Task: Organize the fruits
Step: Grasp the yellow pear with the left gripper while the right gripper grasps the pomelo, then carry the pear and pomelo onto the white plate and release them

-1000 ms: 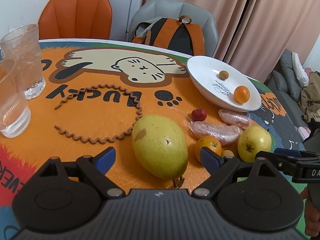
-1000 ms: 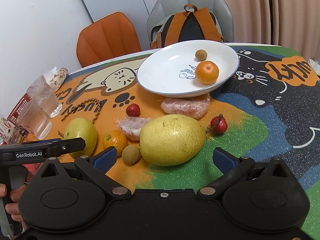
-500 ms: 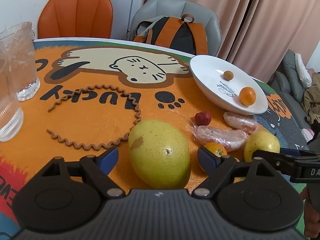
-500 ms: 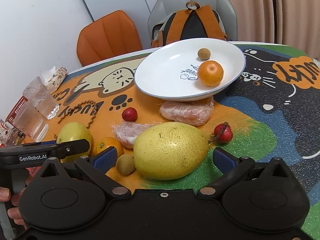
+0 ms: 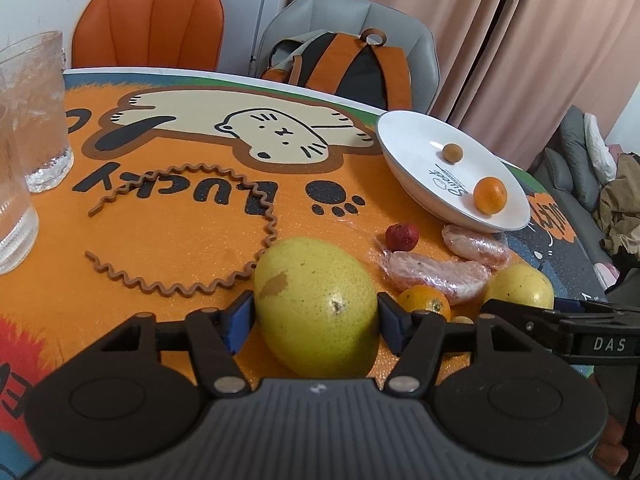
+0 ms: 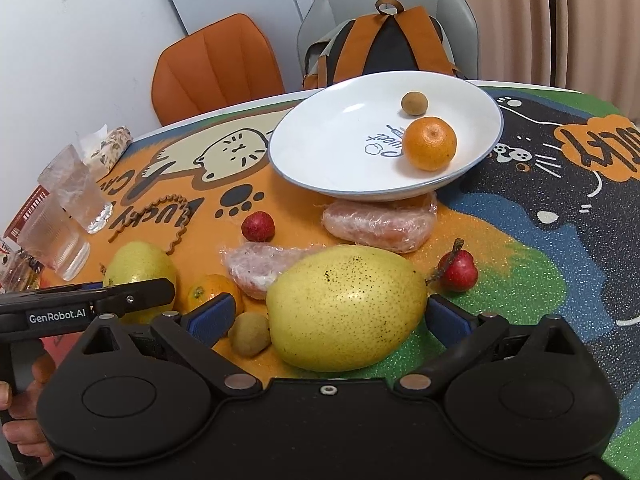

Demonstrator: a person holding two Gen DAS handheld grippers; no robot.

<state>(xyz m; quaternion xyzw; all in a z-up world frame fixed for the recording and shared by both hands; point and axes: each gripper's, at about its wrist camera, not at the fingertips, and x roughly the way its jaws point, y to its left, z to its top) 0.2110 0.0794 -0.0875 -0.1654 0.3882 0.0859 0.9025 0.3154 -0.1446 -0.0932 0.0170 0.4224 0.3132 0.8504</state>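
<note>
Left wrist view: your left gripper point(image 5: 316, 320) body blocks the lower frame, and the bottom of the yellow-green fruit point(image 5: 316, 304) is cut off behind it. That fruit sits between the blue pads point(image 5: 236, 320); the jaws are closing, both pads look to be at its sides, but you cannot tell if they press. The small orange point(image 5: 426, 304) is half hidden behind the right pad, and the black bar of the other tool covers the lower part of the speckled yellow fruit point(image 5: 520, 286). Two wrapped pink pieces point(image 5: 436, 274) lie just beyond, one tucked under the white plate point(image 5: 404, 140), which carries an orange and a small brown fruit. Glasses at left are cut by the frame edge. Right wrist view: your right gripper point(image 6: 328, 318) straddles the speckled yellow fruit point(image 6: 346, 308); fingers spread wide, right pad point(image 6: 446, 316) just beside it, left pad well apart with a small brown fruit point(image 6: 250, 334) in the gap, so not gripping. The left tool's bar hides part of the yellow-green fruit point(image 6: 138, 264). Your hand point(image 6: 20, 420) is cut off at the lower left. The plate point(image 6: 320, 152) rests tilted on a wrapped piece.
</note>
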